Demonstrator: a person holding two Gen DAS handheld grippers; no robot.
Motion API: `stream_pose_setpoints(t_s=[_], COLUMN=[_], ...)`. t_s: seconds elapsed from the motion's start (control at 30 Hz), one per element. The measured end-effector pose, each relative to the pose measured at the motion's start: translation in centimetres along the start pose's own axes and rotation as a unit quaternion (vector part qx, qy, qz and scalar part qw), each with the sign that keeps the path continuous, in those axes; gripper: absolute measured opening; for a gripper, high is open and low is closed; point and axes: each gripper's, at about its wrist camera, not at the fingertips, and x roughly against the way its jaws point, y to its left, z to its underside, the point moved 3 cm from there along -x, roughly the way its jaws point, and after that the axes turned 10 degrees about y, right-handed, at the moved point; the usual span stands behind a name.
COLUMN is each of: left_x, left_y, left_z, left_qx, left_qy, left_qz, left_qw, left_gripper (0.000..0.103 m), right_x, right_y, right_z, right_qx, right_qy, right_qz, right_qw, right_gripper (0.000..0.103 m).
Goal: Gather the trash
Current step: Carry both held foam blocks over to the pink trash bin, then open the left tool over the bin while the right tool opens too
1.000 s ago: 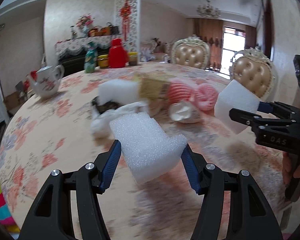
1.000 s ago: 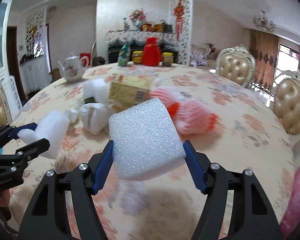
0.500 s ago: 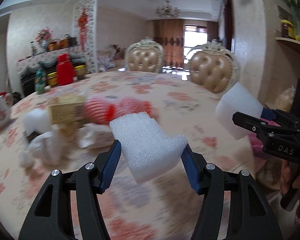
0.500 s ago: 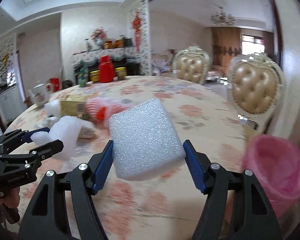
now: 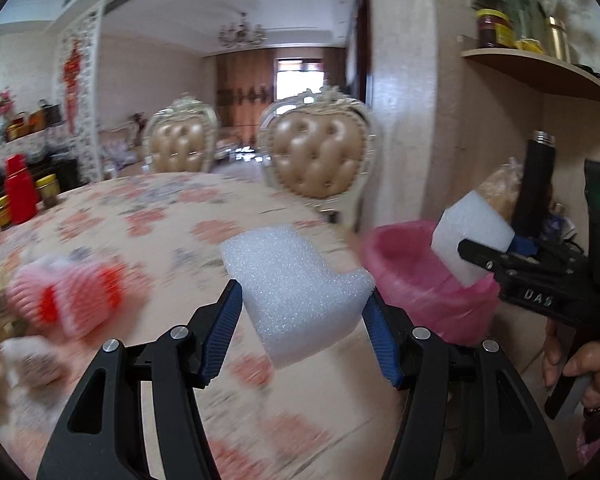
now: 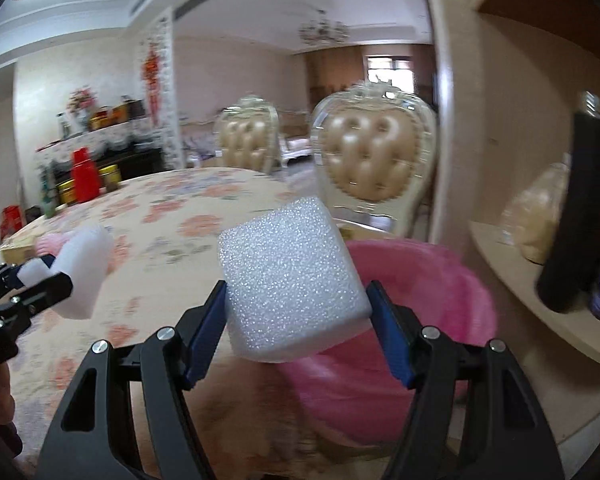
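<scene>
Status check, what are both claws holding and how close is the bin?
Left claw shut on notched foam piece. Right claw shut on foam block, at pink bin. Nothing blocking.

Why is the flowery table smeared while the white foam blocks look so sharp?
Left wrist view: the foam block moves with the camera and looks crisp, while the table is streaked by motion. Right wrist view: its foam block is sharp, the pink bin soft; straight walls bow from the fisheye lens.

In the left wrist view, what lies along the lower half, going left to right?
Red and pink foam netting → notched white foam piece in the left gripper → pink-lined bin → white foam block in the right gripper.
</scene>
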Motion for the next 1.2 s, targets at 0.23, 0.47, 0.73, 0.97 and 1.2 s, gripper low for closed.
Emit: stream_pose_setpoints(t_s=[0.23, 0.47, 0.73, 0.97, 1.2], left_x=[-4.2, -7.1, -11.5, -14.3, -13.3], left_y=[-5.2, -7.3, -10.2, -11.5, -10.3], left_z=[-3.7, -6.1, -7.5, -7.3, -6.3], left_qx=[-0.051, -0.059, -0.075, -0.074, -0.058], left_qy=[-0.007, -0.003, 0.015, 0.043, 0.04], left_qz=[0.045, 0.073, 0.109, 0.134, 0.116], left_qw=[0.9977, 0.9956, 0.991, 0.9873, 0.9908], left_gripper=[0.057, 0.057, 0.059, 0.076, 0.086], right_x=[-2.5, -5.4, -6.9, -5.0, -3.0], right_y=[-5.8, -8.7, -11.7, -13.9, -13.4], right_z=[0.3, -0.2, 0.4, 1.2, 1.1], right_qx=[-0.041, -0.056, -0.084, -0.12, -0.126], right_qy=[0.017, 0.029, 0.038, 0.024, 0.01], right_qz=[0.026, 0.034, 0.013, 0.03, 0.032], right_qw=[0.999, 0.997, 0.996, 0.992, 0.992], right_gripper=[0.068, 0.068, 0.08, 0.081, 0.081])
